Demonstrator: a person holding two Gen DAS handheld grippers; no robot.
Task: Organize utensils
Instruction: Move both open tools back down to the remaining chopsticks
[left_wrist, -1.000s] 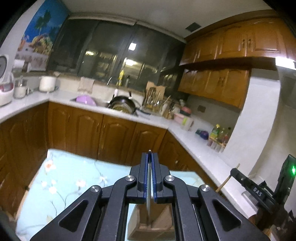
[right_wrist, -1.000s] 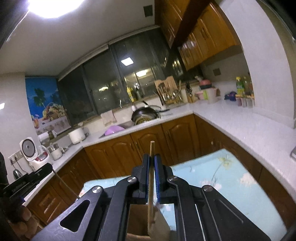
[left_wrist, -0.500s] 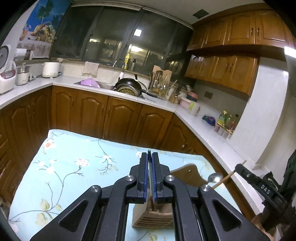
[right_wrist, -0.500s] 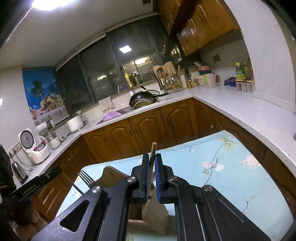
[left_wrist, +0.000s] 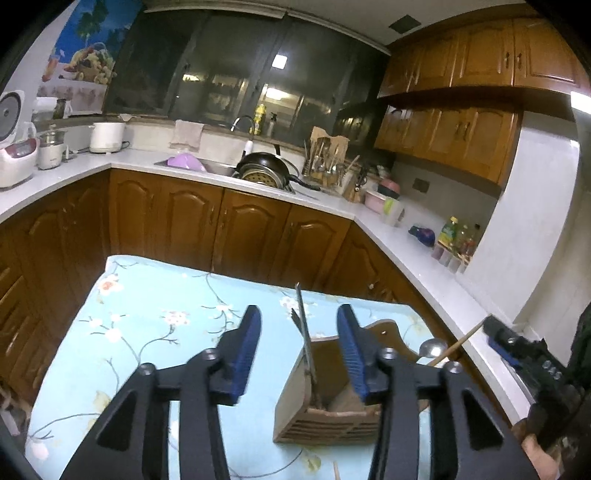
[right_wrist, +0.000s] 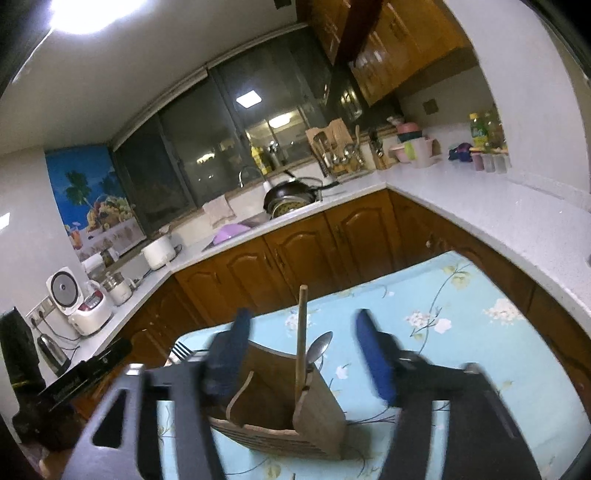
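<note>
A home kitchen: wooden cabinets (left_wrist: 255, 229) run under a white countertop (left_wrist: 413, 254) that turns a corner, with a sink (left_wrist: 218, 168), a pan (left_wrist: 264, 170), a rice cooker (right_wrist: 79, 301) and bottles (left_wrist: 456, 236).

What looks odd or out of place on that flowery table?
Little stands out. The wooden utensil holder stands upright on the tablecloth. A wooden stick and a spoon lean in it, loose between the open right tongs; a fork leans there too.
</note>
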